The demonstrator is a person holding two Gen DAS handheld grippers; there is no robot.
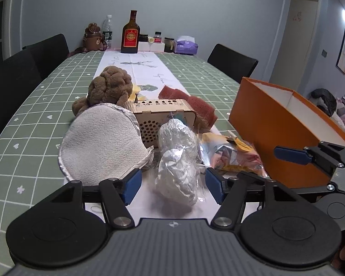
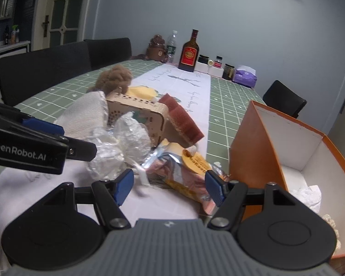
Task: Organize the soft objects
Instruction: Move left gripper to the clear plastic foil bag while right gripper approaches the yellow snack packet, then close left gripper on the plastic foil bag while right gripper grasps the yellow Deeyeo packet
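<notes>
Orange cardboard makes the big box [image 1: 271,124] on the right of the left wrist view. The left gripper [image 1: 172,185] has its jaws wide apart, and they hold nothing. A crinkly plastic bundle [image 1: 178,158] lies between the blue pads, but the pads do not press on it. Its long side runs away from the camera, toward the wooden box [image 1: 158,117]. A grey mitt [image 1: 101,143] lies flat just left of it. A brown plush toy [image 1: 110,87] sits behind the mitt, and a red sponge [image 1: 195,105] leans behind the wooden box. All of these are on the table [image 1: 34,119], not in the orange box.

From the right wrist view, the right gripper [image 2: 169,187] is wide open too and holds nothing. A shiny snack packet [image 2: 184,172] lies flat between its pads, with its long side going from far left to near right. The orange box [image 2: 260,147] stands open just beside it, with only some white stuff [image 2: 308,195] inside.

I think the job is only just begun. Most soft things are left to move.
</notes>
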